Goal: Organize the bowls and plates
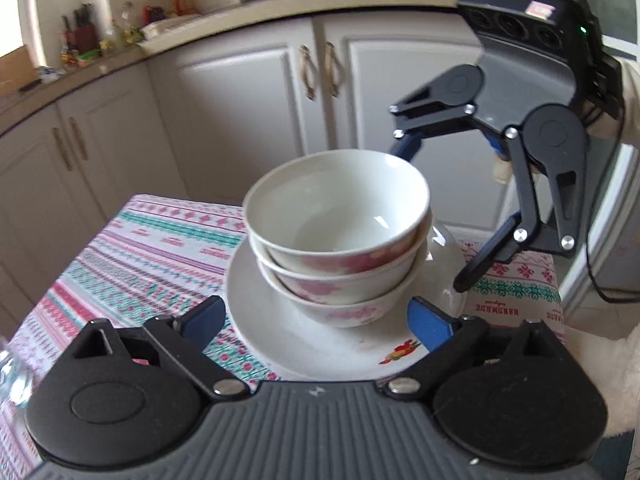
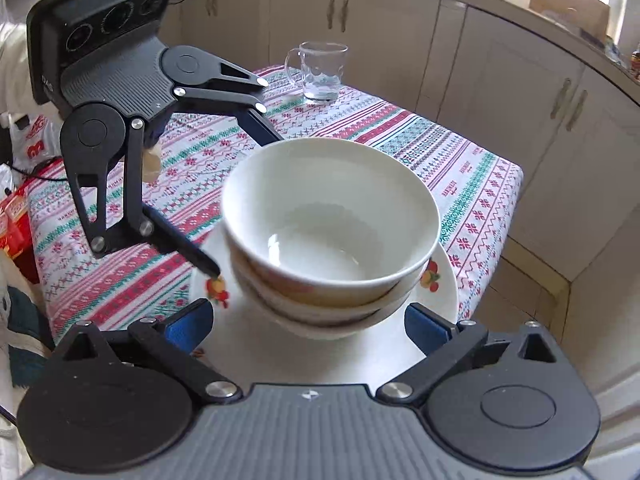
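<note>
Three nested bowls (image 1: 336,236) sit on the plate (image 1: 304,344) near the table's (image 2: 472,184) corner. Left gripper (image 1: 316,320) and right gripper (image 2: 310,328) gape empty beside it; stacking looks finished, so next withdraw cleanly.

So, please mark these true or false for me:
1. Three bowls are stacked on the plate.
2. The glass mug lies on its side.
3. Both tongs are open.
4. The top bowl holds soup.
1. True: the bowls sit nested on the plate.
2. False: the glass mug stands upright on the tablecloth.
3. True: the left tongs and right tongs grip nothing.
4. False: the top bowl is empty.
</note>
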The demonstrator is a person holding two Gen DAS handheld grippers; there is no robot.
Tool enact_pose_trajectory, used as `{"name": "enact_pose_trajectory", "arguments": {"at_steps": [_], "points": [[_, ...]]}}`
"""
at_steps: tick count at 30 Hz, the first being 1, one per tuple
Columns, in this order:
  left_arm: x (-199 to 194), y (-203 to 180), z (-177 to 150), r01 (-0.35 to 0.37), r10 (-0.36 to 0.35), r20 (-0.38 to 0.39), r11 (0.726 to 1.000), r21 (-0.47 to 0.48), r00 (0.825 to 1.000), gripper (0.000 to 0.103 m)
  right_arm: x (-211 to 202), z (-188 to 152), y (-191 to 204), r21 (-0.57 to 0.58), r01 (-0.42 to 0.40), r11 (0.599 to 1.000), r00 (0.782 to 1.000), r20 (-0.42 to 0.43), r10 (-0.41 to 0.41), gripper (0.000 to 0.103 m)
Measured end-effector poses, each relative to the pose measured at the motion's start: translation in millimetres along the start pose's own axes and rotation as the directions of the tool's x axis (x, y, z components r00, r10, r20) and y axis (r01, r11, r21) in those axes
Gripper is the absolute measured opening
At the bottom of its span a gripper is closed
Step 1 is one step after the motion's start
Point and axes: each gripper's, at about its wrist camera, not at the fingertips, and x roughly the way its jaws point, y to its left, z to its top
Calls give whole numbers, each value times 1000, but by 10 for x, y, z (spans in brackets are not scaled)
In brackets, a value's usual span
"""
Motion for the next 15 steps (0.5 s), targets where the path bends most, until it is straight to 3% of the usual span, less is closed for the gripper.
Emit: {"name": "enact_pose_trajectory", "arguments": {"at_steps": [3, 6, 9, 13, 15], "points": [[-208, -51, -31, -61, 64, 48, 996, -65, 997, 101, -124, -8, 112, 45, 77, 996, 997, 9, -77, 103], [-409, -155, -37, -152, 167, 122, 981, -123, 978, 102, -253, 3, 257, 108, 203, 973, 978, 19, -206, 103], [-527, -323, -31, -287, 316, 156, 940, -187, 936, 102, -370, 7, 374, 222, 317, 922, 943, 26, -331, 103], [-638, -587, -13, -434, 483, 153, 861, -266, 862, 102, -473, -3, 531, 397, 378, 836, 906, 28, -423, 103], [-714, -689, -5, -457, 512, 142, 838, -297, 847, 102, -496, -40, 604, 493, 379, 783, 896, 15, -443, 103]]}}
